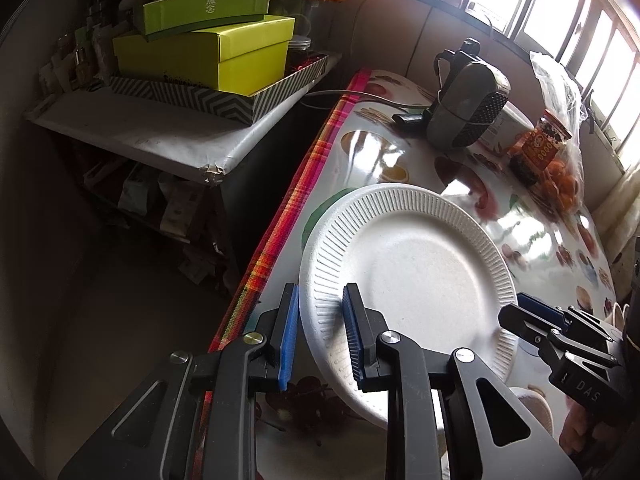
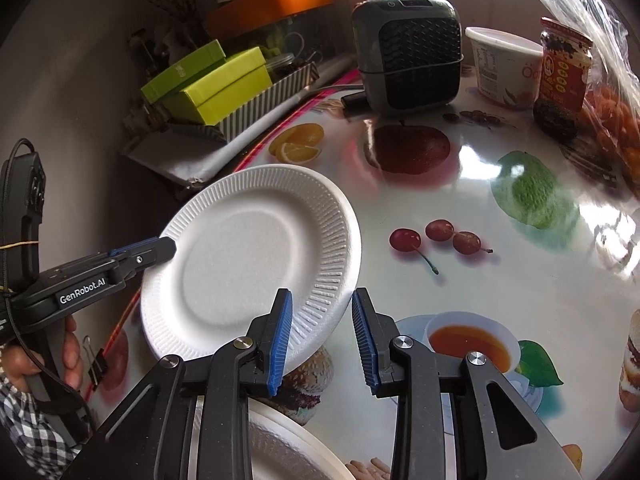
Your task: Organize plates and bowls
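- Glossy fruit-print tablecloth (image 2: 480,184), lower centre: foam plate (image 2: 248,256) lifted, tilted.
- Left gripper (image 1: 320,336) and right gripper (image 2: 322,336) narrow, each straddling the plate's rim; clamping unclear.
- Risk: uneven pull tears or drops it.

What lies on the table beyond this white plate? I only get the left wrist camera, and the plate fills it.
Observer: To the right of the plate, the tablecloth has three printed red cherries.
Operator: Is anything at the table's near edge?
Observer: Yes, a black binder clip is clipped there.
Operator: Who holds the left hand-held gripper?
Observer: A person's hand grips the handle of the left hand-held gripper, and the sleeve is black-and-white checked.
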Demonstrator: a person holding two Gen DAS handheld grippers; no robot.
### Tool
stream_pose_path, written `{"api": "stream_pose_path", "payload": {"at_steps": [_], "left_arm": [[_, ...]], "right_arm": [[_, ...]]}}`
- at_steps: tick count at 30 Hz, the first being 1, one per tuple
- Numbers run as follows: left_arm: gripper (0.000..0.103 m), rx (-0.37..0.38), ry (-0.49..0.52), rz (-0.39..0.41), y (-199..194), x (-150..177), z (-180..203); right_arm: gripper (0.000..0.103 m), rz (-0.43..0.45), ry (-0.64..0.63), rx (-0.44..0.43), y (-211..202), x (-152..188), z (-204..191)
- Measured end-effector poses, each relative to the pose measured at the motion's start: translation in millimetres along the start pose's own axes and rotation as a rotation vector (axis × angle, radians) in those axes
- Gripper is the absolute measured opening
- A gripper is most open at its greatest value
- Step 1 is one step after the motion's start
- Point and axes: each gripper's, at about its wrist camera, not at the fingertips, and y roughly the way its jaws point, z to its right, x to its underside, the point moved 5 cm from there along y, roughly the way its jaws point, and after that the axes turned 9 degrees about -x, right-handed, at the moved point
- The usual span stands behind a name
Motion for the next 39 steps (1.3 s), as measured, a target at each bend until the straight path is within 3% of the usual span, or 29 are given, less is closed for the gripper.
{"api": "stream_pose_path", "payload": {"at_steps": [21, 39], "left_arm": [[0.024, 0.044, 0.035, 0.038, -40, 17, 20], [0.024, 0.083, 0.081, 0.044, -67, 54, 40]], "right_arm": [[0.03, 0.073, 0.007, 0.03, -55, 19, -12], [0.03, 0.104, 0.035, 0.066, -97, 65, -17]]}}
